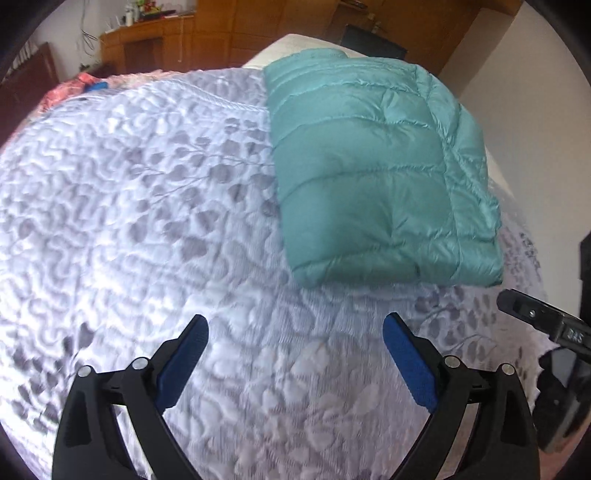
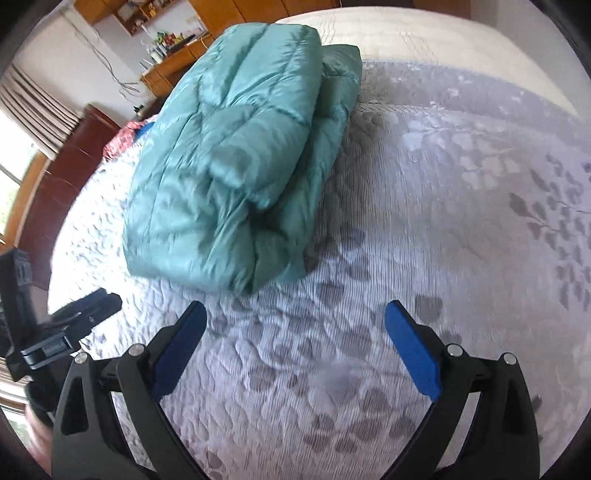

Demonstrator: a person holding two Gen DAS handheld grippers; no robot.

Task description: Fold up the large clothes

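Note:
A teal quilted puffer jacket (image 1: 373, 166) lies folded into a thick rectangular bundle on the bed; in the right wrist view the same jacket (image 2: 236, 166) sits ahead and to the left. My left gripper (image 1: 295, 325) hangs above bare quilt, short of the jacket's near edge, open with nothing between its blue pads. My right gripper (image 2: 295, 314) is also open and empty, just below the jacket's near corner. A black tip of the right gripper (image 1: 532, 317) shows at the right edge of the left wrist view. Part of the left gripper (image 2: 85, 306) shows at the left in the right wrist view.
The bed is covered by a white quilt with grey leaf print (image 1: 147, 221). A red patterned cloth (image 1: 74, 88) lies at the far side. Wooden cabinets (image 1: 236, 33) stand behind the bed, and a dark wooden headboard (image 2: 66, 177) and a curtained window are on the left.

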